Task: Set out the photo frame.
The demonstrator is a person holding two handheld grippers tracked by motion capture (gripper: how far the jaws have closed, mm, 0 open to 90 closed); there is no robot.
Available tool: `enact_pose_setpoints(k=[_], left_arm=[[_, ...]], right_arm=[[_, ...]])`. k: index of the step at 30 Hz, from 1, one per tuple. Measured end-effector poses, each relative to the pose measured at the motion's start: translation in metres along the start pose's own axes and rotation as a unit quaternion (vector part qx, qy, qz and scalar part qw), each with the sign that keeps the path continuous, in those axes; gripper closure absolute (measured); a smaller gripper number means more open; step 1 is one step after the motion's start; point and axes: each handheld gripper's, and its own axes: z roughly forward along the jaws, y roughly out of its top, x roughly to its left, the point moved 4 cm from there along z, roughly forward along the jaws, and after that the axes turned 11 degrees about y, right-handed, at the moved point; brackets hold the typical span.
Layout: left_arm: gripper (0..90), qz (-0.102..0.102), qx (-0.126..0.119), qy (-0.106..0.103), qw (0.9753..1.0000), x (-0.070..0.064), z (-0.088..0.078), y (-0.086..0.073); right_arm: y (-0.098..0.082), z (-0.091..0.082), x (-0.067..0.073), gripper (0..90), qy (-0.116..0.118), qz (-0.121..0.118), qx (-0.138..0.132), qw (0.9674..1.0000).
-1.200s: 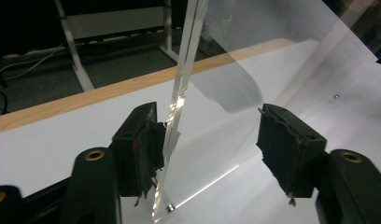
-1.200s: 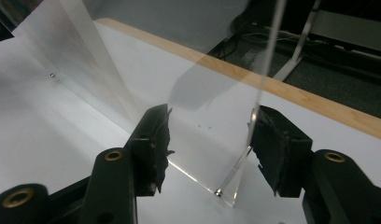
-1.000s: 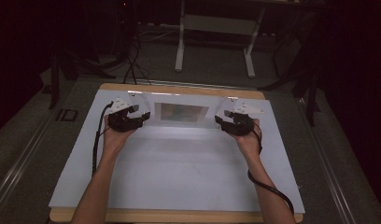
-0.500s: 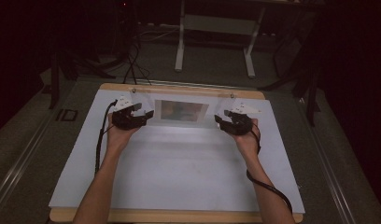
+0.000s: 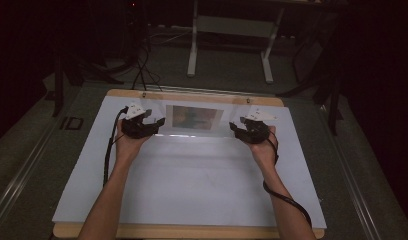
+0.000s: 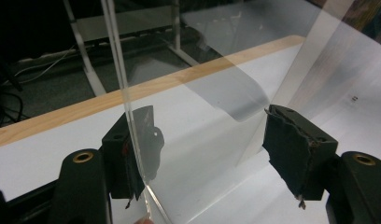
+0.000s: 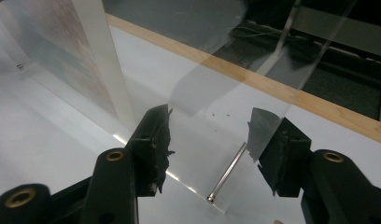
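A clear acrylic panel (image 5: 194,117) with a colourful picture in its middle stands near the far edge of the white table top (image 5: 192,180). My left gripper (image 5: 151,124) is at the panel's left end and my right gripper (image 5: 238,129) at its right end. In the left gripper view the panel's thin edge (image 6: 119,70) runs between the wide-apart jaws of the left gripper (image 6: 209,149), close beside the left pad (image 6: 128,168). The right gripper (image 7: 214,149) is open around the panel's other end, where a small metal pin (image 7: 228,170) lies between the jaws.
The table top has a wooden rim (image 5: 192,92) at its far side. Beyond it stand a white table frame (image 5: 229,40) and loose cables (image 5: 142,70) on the dark floor. Black cables trail from both grippers along the forearms.
The left gripper has edged slightly toward the panel's left end. The right hand and the panel have stayed where they were.
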Motion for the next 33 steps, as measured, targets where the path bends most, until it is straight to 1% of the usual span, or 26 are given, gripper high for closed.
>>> enact_pose_setpoints(k=[6,8,10,12,15,17,18,19,22,23,24,27,30,33], left_arm=[[33.6,0.004,0.010,0.000,0.9999,-0.003,-0.005,0.002],[34.0,0.003,0.011,-0.001,0.9999,-0.004,-0.006,0.002],[34.1,-0.001,0.013,-0.002,0.9999,-0.004,-0.007,0.002],[34.2,-0.001,0.013,-0.004,0.9999,-0.006,-0.008,0.002],[34.2,0.001,0.015,-0.005,0.9999,-0.009,-0.010,0.002],[34.2,-0.001,0.018,-0.007,0.9998,-0.010,-0.010,0.002],[34.2,-0.009,0.020,-0.011,0.9997,-0.011,-0.012,0.003],[34.4,-0.009,0.020,-0.011,0.9997,-0.011,-0.013,0.003],[34.4,-0.013,0.025,-0.014,0.9995,-0.013,-0.015,0.003],[34.4,-0.013,0.025,-0.014,0.9995,-0.013,-0.015,0.003],[34.4,-0.024,0.028,-0.021,0.9991,-0.014,-0.016,0.002],[34.3,-0.029,0.029,-0.024,0.9989,-0.015,-0.020,0.001],[34.2,-0.035,0.035,-0.027,0.9984,-0.019,-0.025,-0.001],[34.3,-0.036,0.039,-0.029,0.9982,-0.023,-0.030,-0.002]], right_arm=[[0.001,-0.004,0.003,47.6,-0.002,-0.003,0.005,1.0000],[0.002,-0.007,0.004,47.6,0.004,0.002,0.003,1.0000],[0.002,-0.010,0.004,47.9,0.011,0.013,-0.003,0.9999],[0.002,-0.012,0.004,47.8,0.015,0.020,-0.004,0.9997],[-0.001,-0.015,0.004,47.9,0.016,0.024,-0.002,0.9996],[-0.002,-0.015,0.005,47.8,0.017,0.027,-0.001,0.9995],[-0.003,-0.016,0.005,47.8,0.017,0.030,0.001,0.9994],[-0.005,-0.018,0.005,47.7,0.019,0.039,0.002,0.9990],[-0.005,-0.021,0.007,47.7,0.021,0.048,0.008,0.9986],[-0.005,-0.021,0.007,47.7,0.021,0.048,0.008,0.9986],[-0.005,-0.022,0.008,47.8,0.021,0.050,0.009,0.9985],[-0.004,-0.030,0.014,47.9,0.019,0.055,0.016,0.9982],[-0.004,-0.035,0.017,47.9,0.018,0.057,0.018,0.9981],[-0.008,-0.040,0.019,48.1,0.027,0.063,0.020,0.9975]])
